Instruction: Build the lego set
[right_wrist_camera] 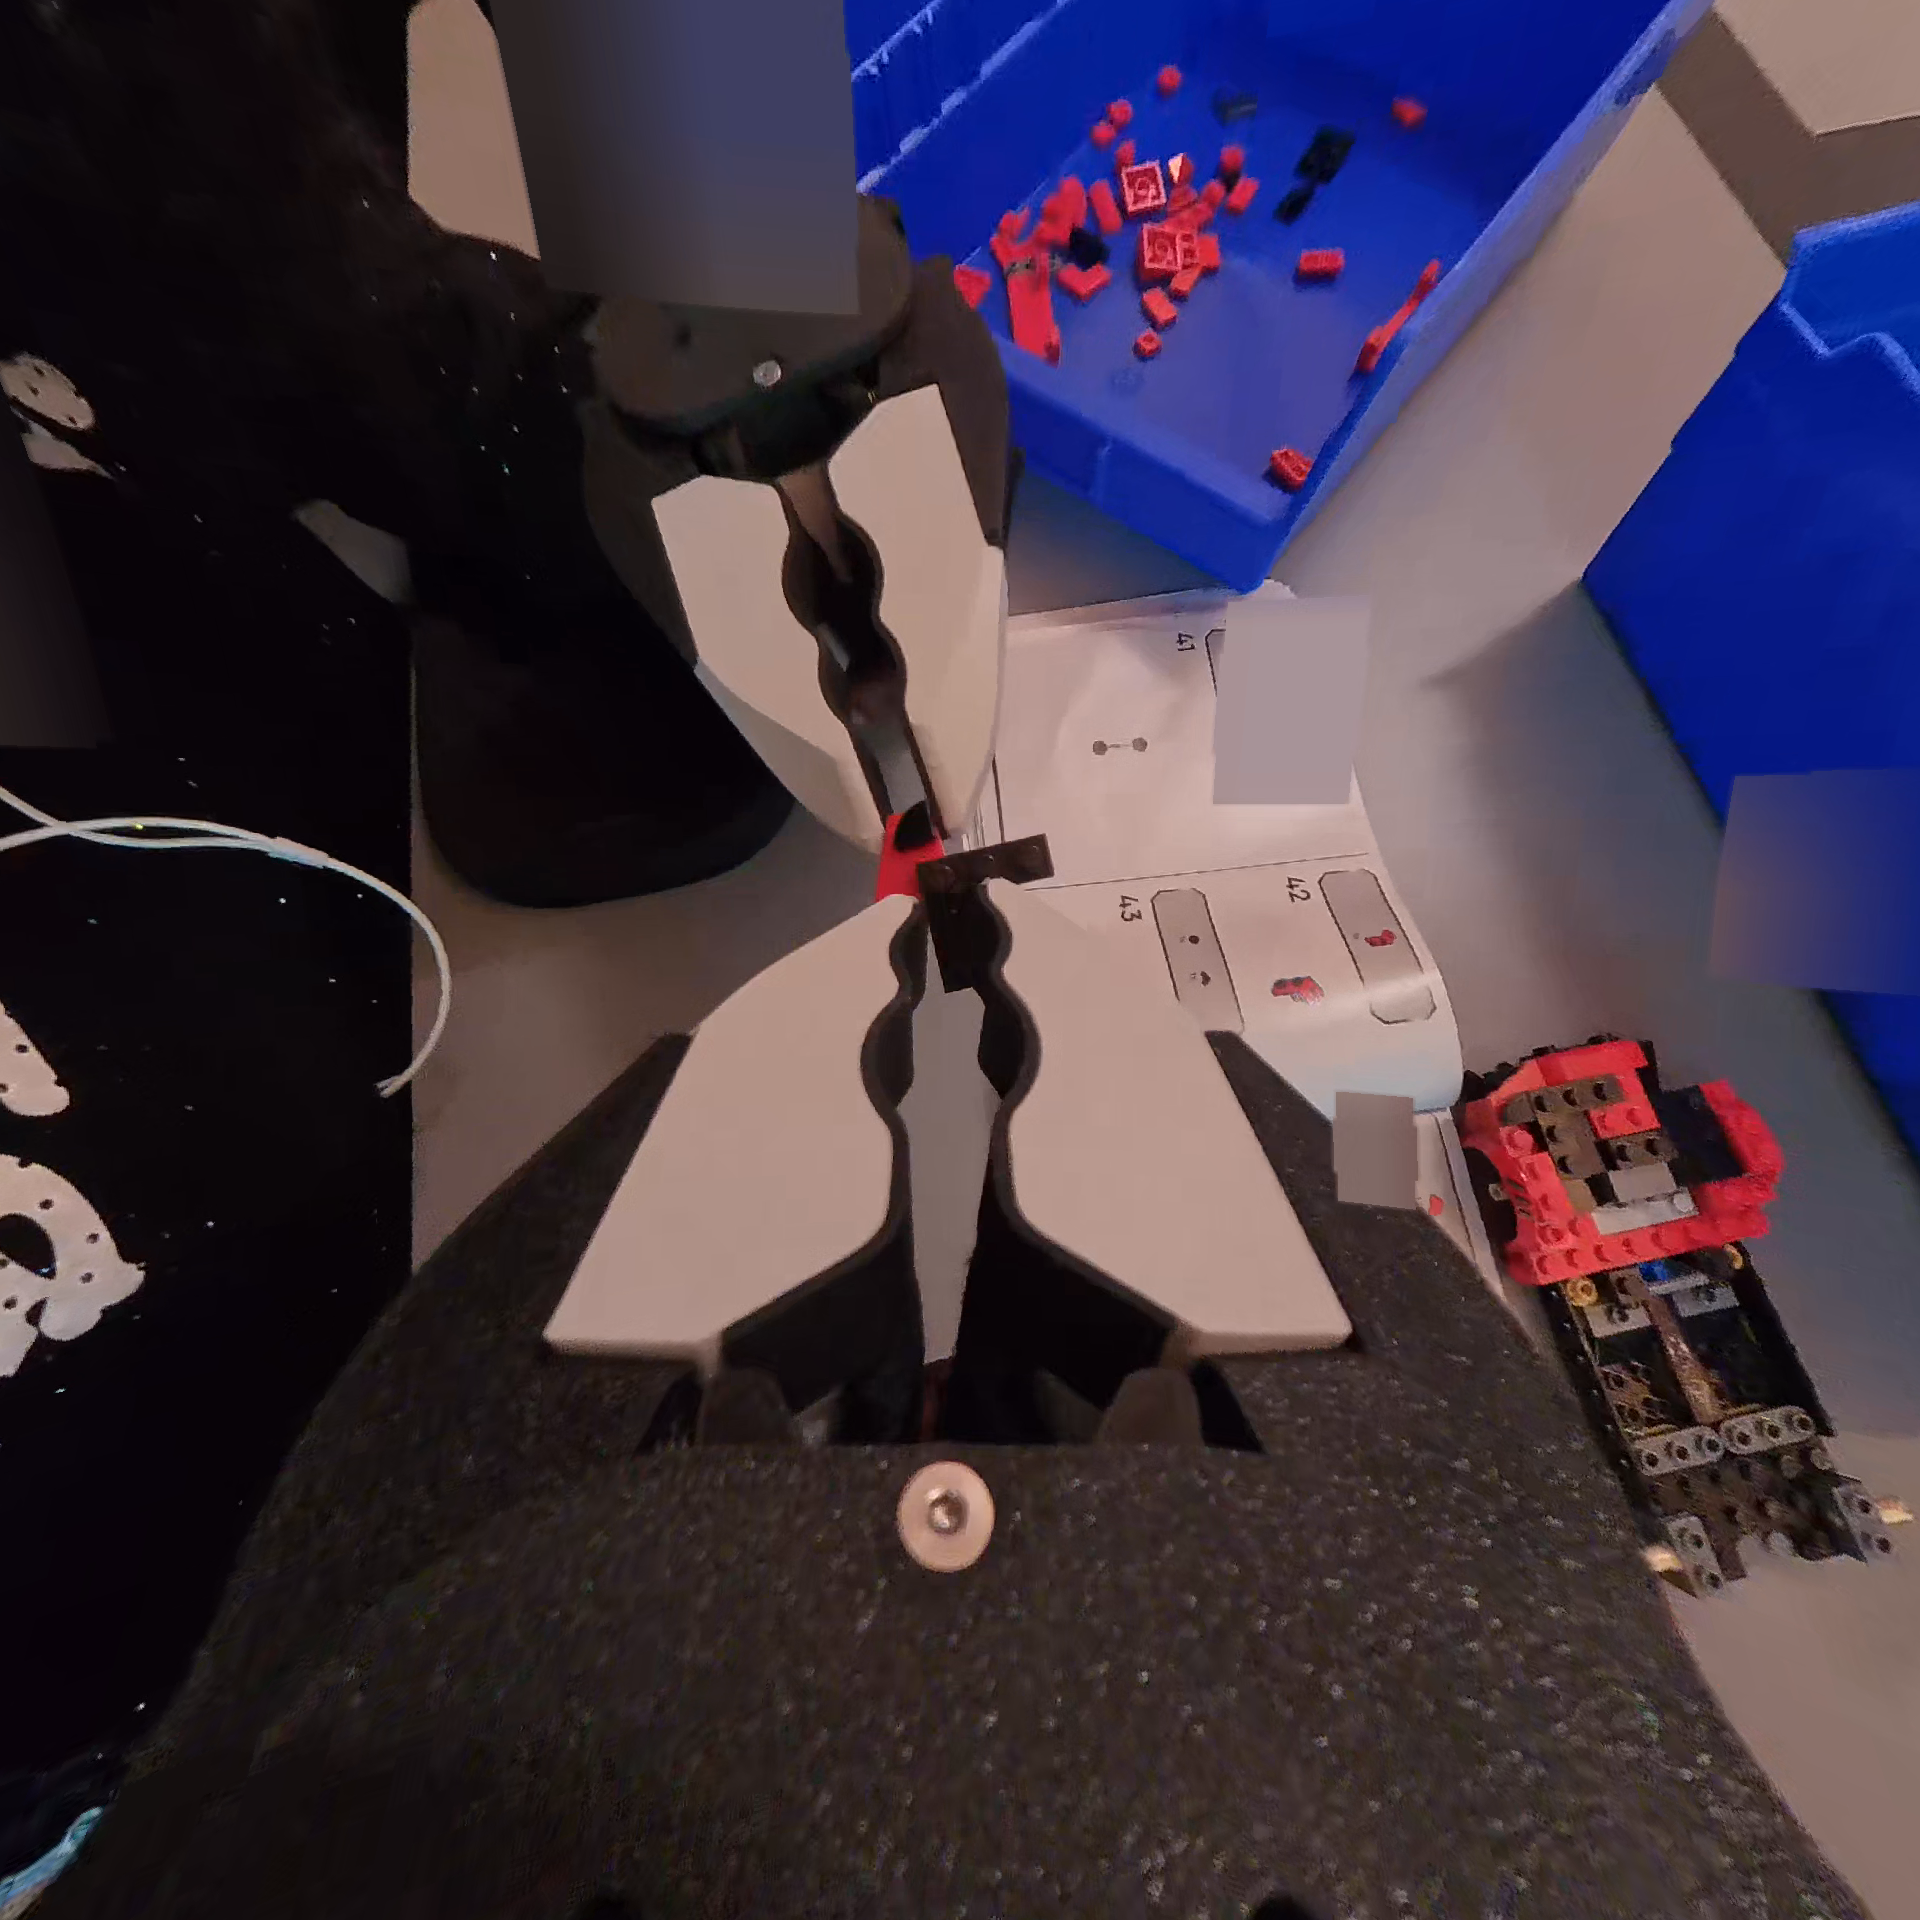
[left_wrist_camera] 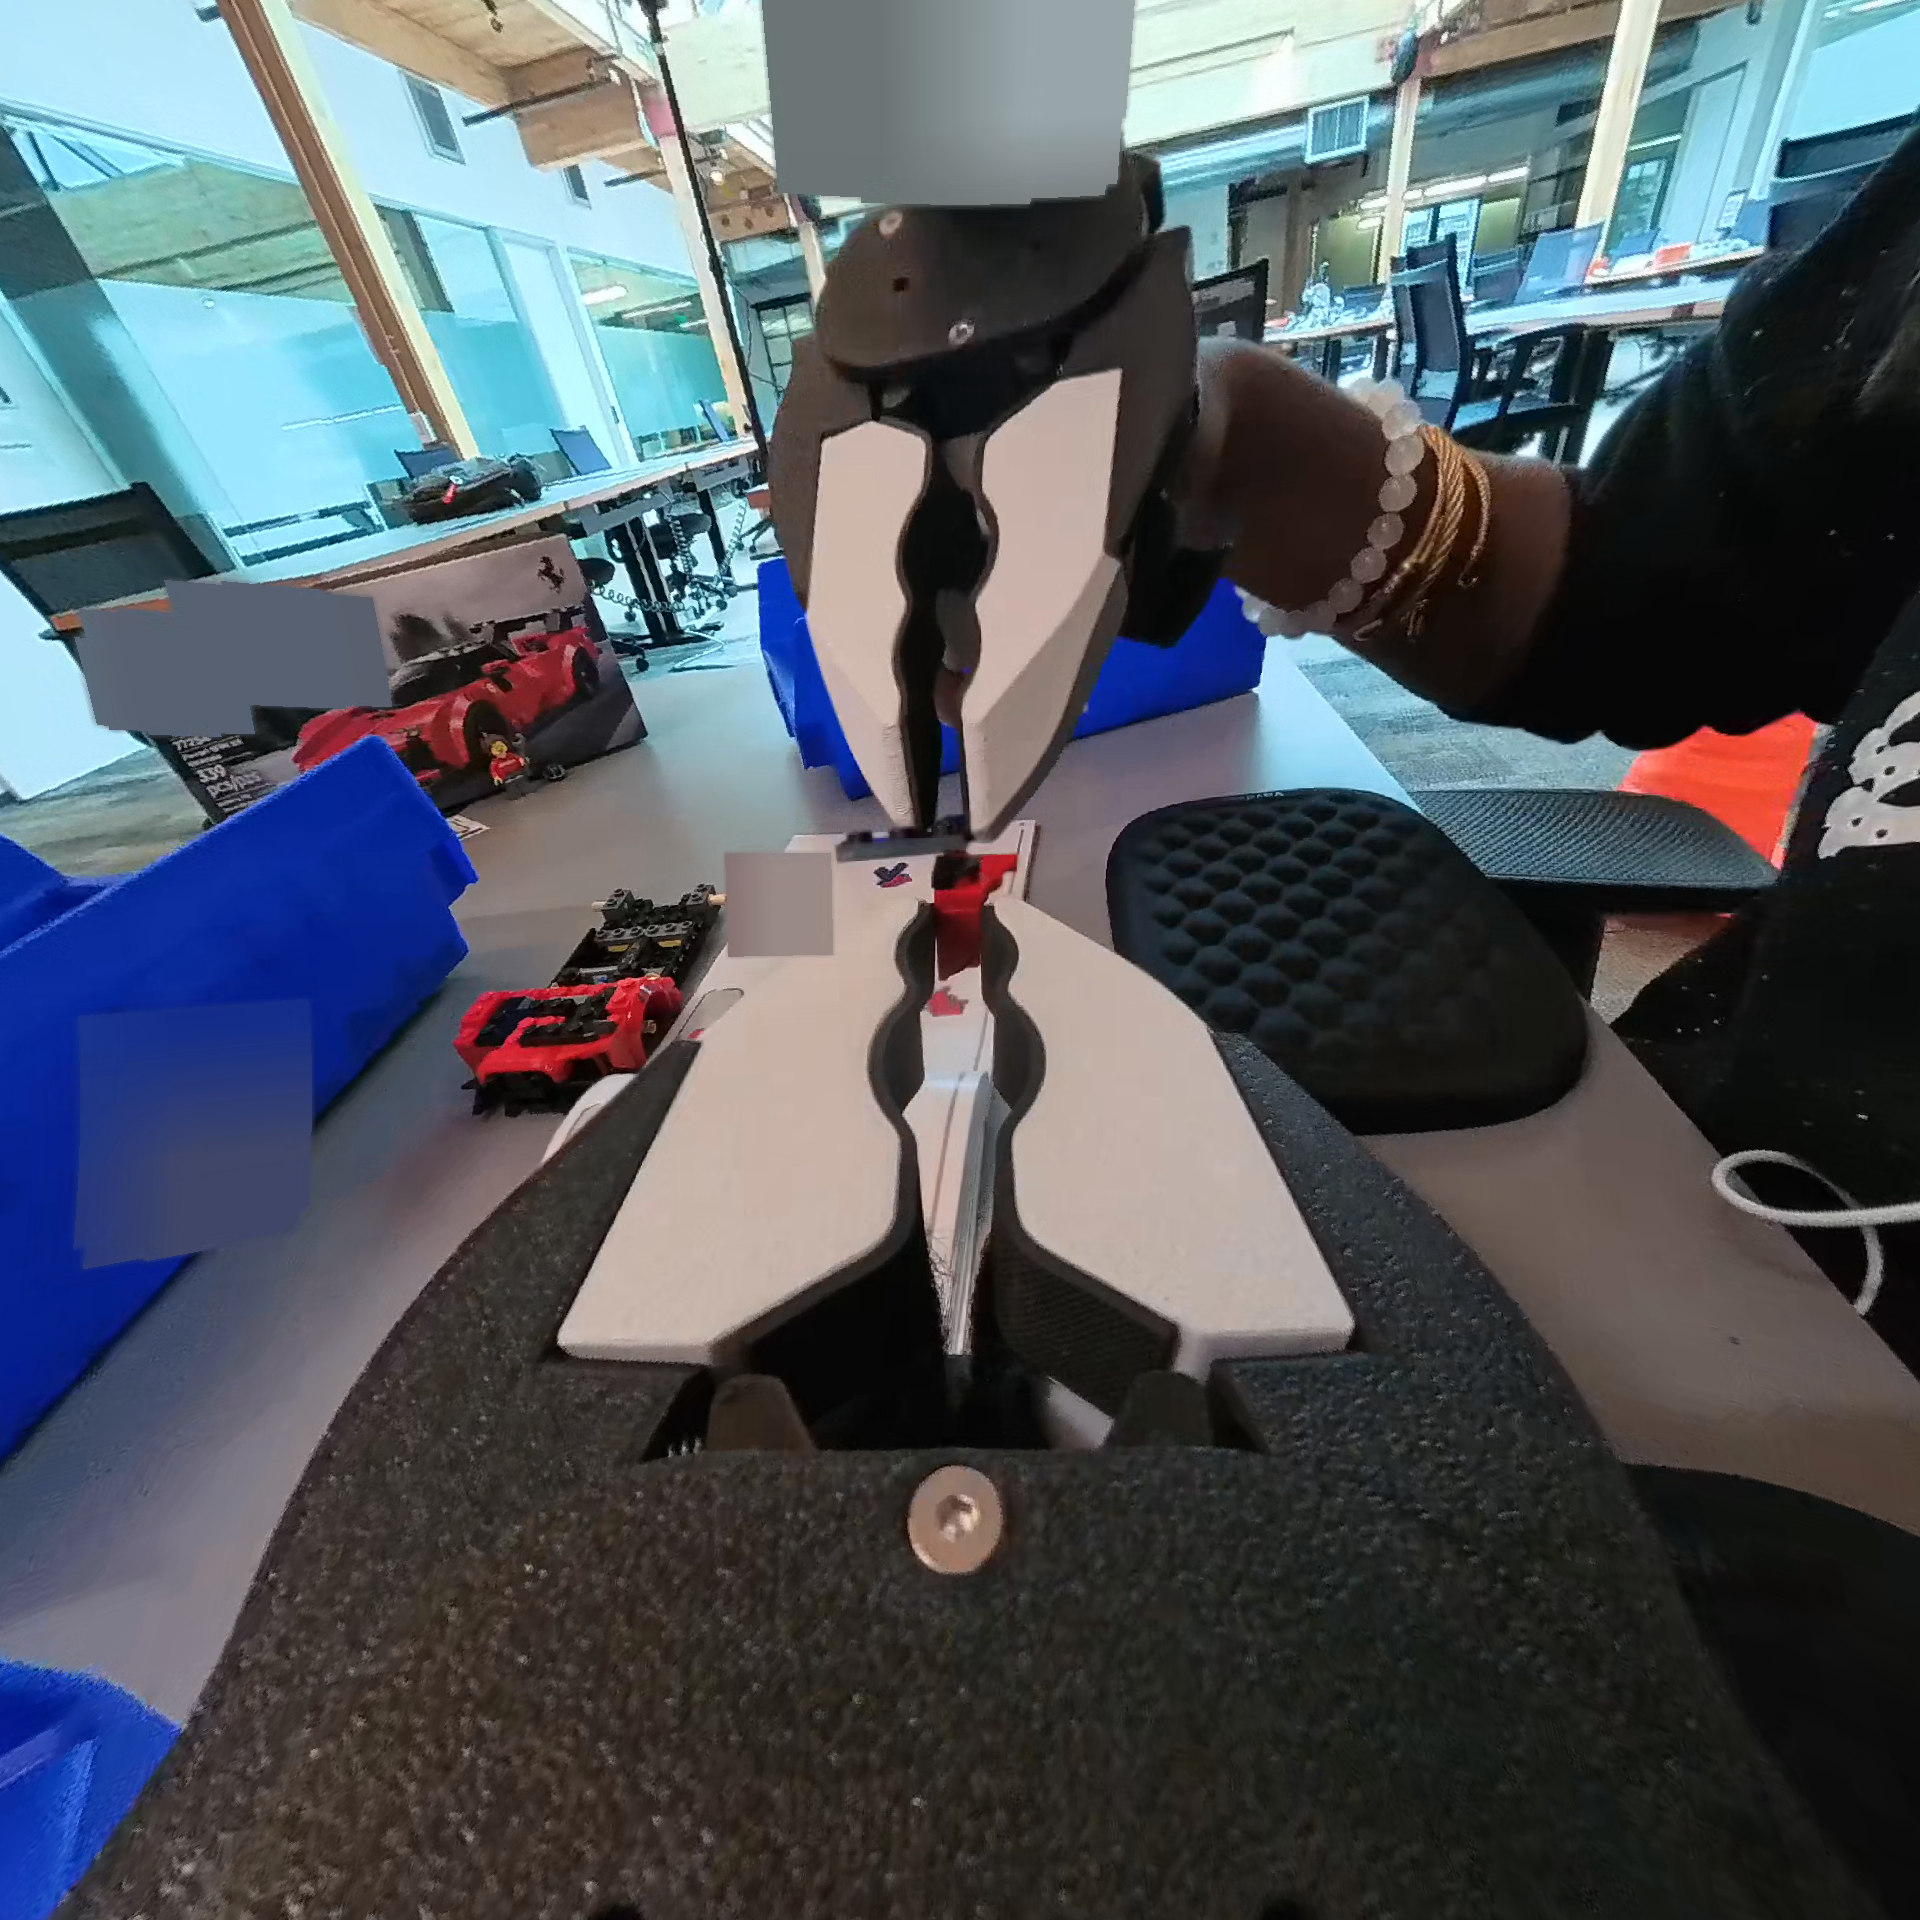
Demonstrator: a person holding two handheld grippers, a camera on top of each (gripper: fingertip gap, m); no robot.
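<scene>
**Lego pieces pinched tip to tip over the booklet**

Lego red piece is clamped in my left gripper, jaws nearly closed on it. My right gripper is clenched on a black plate, an L-shaped bit, and comes down from above in the left wrist view. Red piece and black plate touch at the tips, held above the open instruction booklet lying mid-table. Beside the booklet, touching its edge, sits the half-built car: red body on a long black chassis. Past the booklet, a blue bin holds loose red and black bricks. Another blue bin stands at the table's left edge. At the far left corner leans the set's box with a red car pictured on it. Black mesh armrest sits at the right edge of the table.
</scene>
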